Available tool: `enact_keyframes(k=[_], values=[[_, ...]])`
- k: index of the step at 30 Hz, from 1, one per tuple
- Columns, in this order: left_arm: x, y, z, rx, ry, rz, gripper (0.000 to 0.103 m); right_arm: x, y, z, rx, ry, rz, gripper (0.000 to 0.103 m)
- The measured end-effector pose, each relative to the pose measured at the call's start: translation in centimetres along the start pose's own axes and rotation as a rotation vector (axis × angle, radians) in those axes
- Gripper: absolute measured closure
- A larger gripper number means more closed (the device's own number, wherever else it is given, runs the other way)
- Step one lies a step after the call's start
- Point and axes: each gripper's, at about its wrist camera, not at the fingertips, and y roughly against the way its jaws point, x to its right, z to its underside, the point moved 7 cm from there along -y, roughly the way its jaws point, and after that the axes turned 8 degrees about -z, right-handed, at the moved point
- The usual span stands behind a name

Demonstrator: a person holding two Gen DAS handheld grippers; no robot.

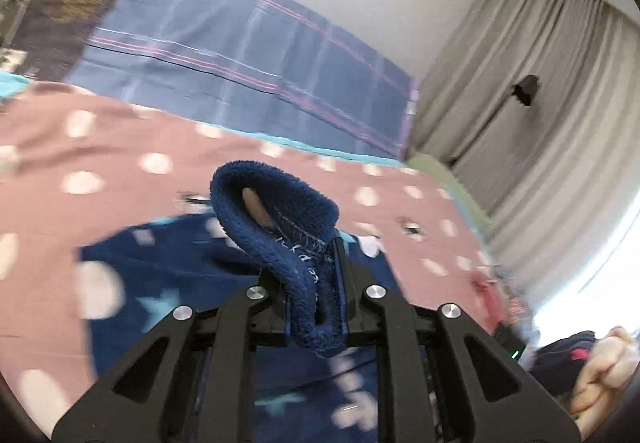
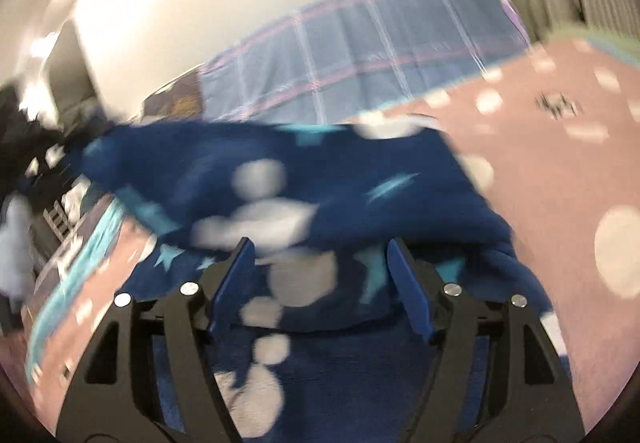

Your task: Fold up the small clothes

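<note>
- Left tongs [image 1: 320, 283]: jaws drawn together and clamped on a hemmed edge of the dark blue fleece garment with white dots and pale blue stars [image 1: 276, 211]; the pinched edge stands up in a loop toward 12 o'clock in the left wrist view, with stitching and a label visible on its inner face.
- Right tongs [image 2: 324, 275]: blue-padded jaws stand well apart, with nothing between them; the garment [image 2: 304, 179] lies just ahead and beneath, spreading from 9 o'clock to 3 o'clock in a blurred right wrist view.
- Location: the garment rests on the pink bedspread with white polka dots [image 1: 120, 147], apparently a bed; a blue plaid cloth [image 1: 248, 43] lies beyond it at 12 o'clock, and grey curtains [image 1: 540, 83] hang at 2 o'clock.
- Handling, judged from the pile and drape: the fleece looks soft, light and limp, with no stiffness to keep a fold line; it probably sags wherever unsupported, yet its nap should grip the pads and resist slipping.
- Where to take hold: a seam or hem is the firmest purchase, as on the left. The right tongs would best pinch the matching edge or corner, so that the cloth hangs taut between two points.
- Risk: a single-layer pinch may drag the layers underneath.
</note>
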Motion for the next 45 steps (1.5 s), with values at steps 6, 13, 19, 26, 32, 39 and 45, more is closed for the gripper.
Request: enact_keyframes(k=[6, 13, 19, 26, 32, 39, 45], values=[[-9.5, -2.5, 6.0, -0.109, 0.086, -0.211, 0.080, 1.9, -0.7, 0.5, -0.033, -0.103, 0.018, 0.033], [-12.6, -1.4, 6.8, -0.072, 0.117, -0.347, 0.056, 1.7, -1.2, 0.5, -0.053, -0.094, 0.040, 0.033], [-10.1, 2.2, 4.7, 0.051, 0.059, -0.349, 0.053, 1.7, -1.0, 0.7, -0.050, -0.087, 0.049, 0.033], [-6.9, -3.0, 9.5, -0.135, -0.143, -0.331, 0.072, 0.0, -0.6, 0.4, -0.033, 0.001, 0.064, 0.053], [-5.9, -2.9, 10.7, -0.165, -0.296, -0.465, 0.073, -1.0, -1.4, -0.9, -0.096, 0.083, 0.081, 0.056], [-3.0, -1.8, 4.1, -0.042, -0.166, -0.331, 0.051, 0.0, -3.8, -1.5, -0.241, 0.110, 0.157, 0.055], [-4.7, -10.1, 1.7, -0.157, -0.069, -0.347, 0.050, 0.6, -1.2, 2.4, -0.449, 0.058, 0.141, 0.054]])
